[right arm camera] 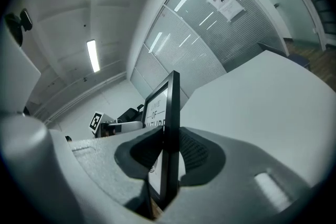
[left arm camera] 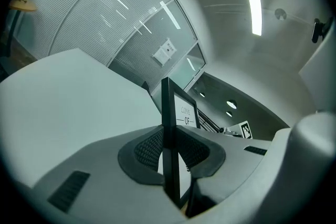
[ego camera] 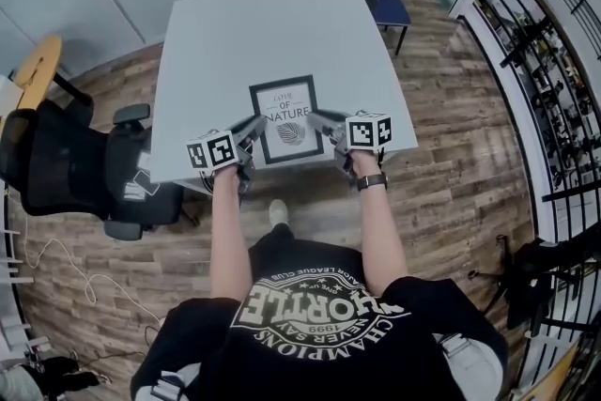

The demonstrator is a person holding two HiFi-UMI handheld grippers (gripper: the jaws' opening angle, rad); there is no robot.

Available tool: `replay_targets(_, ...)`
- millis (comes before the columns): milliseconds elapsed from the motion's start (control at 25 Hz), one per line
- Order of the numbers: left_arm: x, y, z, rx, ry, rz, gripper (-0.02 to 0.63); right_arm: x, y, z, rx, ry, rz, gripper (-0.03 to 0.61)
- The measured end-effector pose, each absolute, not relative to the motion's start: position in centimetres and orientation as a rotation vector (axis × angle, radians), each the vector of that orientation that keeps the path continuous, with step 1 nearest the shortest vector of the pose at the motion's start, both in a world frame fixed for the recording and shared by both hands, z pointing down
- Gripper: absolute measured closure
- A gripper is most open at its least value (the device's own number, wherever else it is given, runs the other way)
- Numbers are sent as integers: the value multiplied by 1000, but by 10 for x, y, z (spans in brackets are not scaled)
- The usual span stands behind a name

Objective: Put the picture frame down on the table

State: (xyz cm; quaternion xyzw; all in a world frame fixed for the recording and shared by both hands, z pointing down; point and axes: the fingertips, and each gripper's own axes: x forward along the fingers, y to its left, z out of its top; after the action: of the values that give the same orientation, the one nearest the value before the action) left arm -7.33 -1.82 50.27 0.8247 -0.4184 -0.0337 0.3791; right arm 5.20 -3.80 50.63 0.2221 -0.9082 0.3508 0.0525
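- In the head view, the black picture frame (ego camera: 286, 119) sits at the centre of the picture, face up, over the near part of the grey table (ego camera: 272, 23). Its print reads "OF NATURE".
- We cannot tell whether the frame touches the tabletop or hangs just above it.
- The left gripper (ego camera: 252, 129) pinches the frame's left edge. In the left gripper view, the dark rim stands edge-on between the two ribbed pads, which are pressed against it.
- The right gripper (ego camera: 324, 121) pinches the opposite, right edge. The right gripper view shows its pads clamped on the rim in the same way.
- A black wristwatch (ego camera: 372, 181) is on the right wrist.
- A black office chair (ego camera: 75, 169) stands at the left of the frame, beside the table.
- A blue chair (ego camera: 385, 9) stands at the table's far corner, at upper right.
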Motion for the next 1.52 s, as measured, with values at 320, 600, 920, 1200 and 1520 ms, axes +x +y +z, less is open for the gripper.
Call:
replay_targets(320, -128, -100, 516, 2096, -1073, -39, 538, -4, -115, 516, 703, -2727, 1033, 486)
replay_targets(600, -163, -155, 528, 2068, -1113, -29, 538, -42, -167, 525, 802, -2681, 962, 477)
replay_targets(920, -178, -198, 546, 2036, -1080, -30, 537, -53, -203, 550, 900, -2592, 1030, 471)
replay_targets(1200, -161, -239, 577, 1991, -1072, -9, 537, -41, -246, 581, 892, -2544, 1081, 463)
replay_targets(1520, -160, -291, 611, 1896, -1098, 2, 537, -36, -301, 618, 853, -2441, 1139, 462)
